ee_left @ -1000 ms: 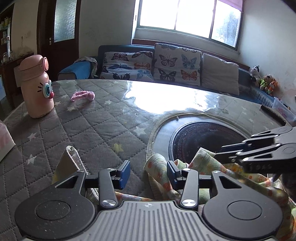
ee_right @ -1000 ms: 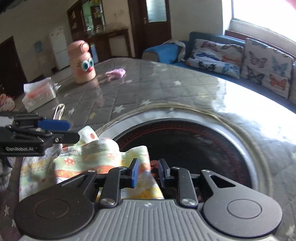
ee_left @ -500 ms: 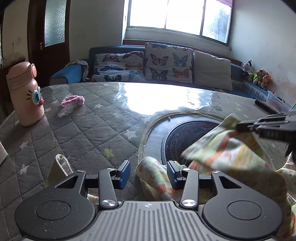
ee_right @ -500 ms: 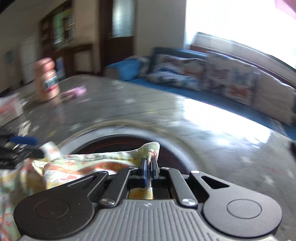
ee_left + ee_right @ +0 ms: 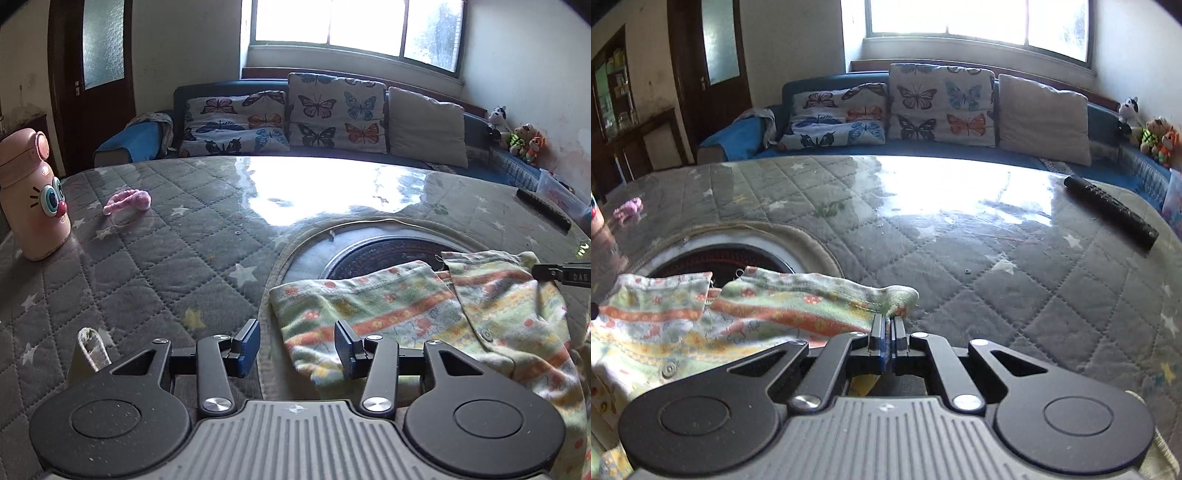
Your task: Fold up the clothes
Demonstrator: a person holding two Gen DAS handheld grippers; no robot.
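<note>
My right gripper (image 5: pixel 887 325) pinches the printed garment (image 5: pixel 424 314) by a corner. My left gripper (image 5: pixel 295 349) stands half open over its edge, which lies across the round burner (image 5: pixel 388 254).

One patterned garment (image 5: pixel 424 310), one pink bottle (image 5: pixel 31 199), three cushions (image 5: pixel 332 114), one remote (image 5: pixel 1110 210).

Item: garment (image 5: pixel 424 314), small, light green with orange stripes and red-orange print; one snap button visible.
Pose: spread out, partly lifted, one corner raised at the right.
Location: lay over the round dark recess of the quilted table.
</note>
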